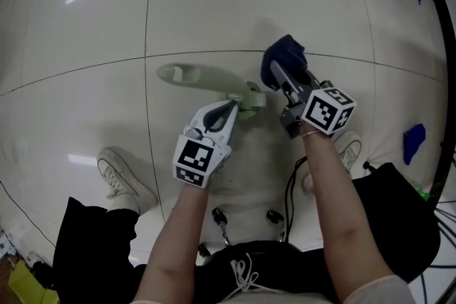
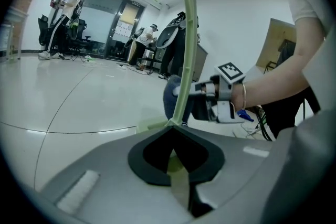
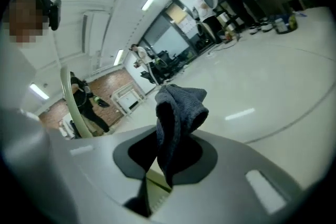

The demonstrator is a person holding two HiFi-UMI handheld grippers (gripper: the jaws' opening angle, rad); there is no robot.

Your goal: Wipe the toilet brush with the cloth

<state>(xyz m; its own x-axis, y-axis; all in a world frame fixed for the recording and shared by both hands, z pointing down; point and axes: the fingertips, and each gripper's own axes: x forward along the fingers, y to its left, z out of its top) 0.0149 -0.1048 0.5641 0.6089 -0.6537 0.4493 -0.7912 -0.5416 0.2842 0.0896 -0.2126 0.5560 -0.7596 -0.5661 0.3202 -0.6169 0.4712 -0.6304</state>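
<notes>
Brush (image 1: 196, 76), a slim, smooth stick of pale-green plastic, is clamped in the left gripper (image 1: 234, 105), its long end running toward 10 o'clock above the floor. Cloth (image 1: 283, 53), dark blue, soft and knitted, is pinched in a bunch by the right gripper (image 1: 279, 76), at 2 o'clock of that grip and just beside the brush; contact cannot be told. With both in hand, wiping seems barely begun, most strokes left. Glossy white tiles (image 1: 85, 25) lie below.

The toilet brush (image 2: 187, 34) runs off the left gripper view's top edge; the right gripper (image 3: 152, 178) hides the cloth's (image 3: 178, 107) lower end.
</notes>
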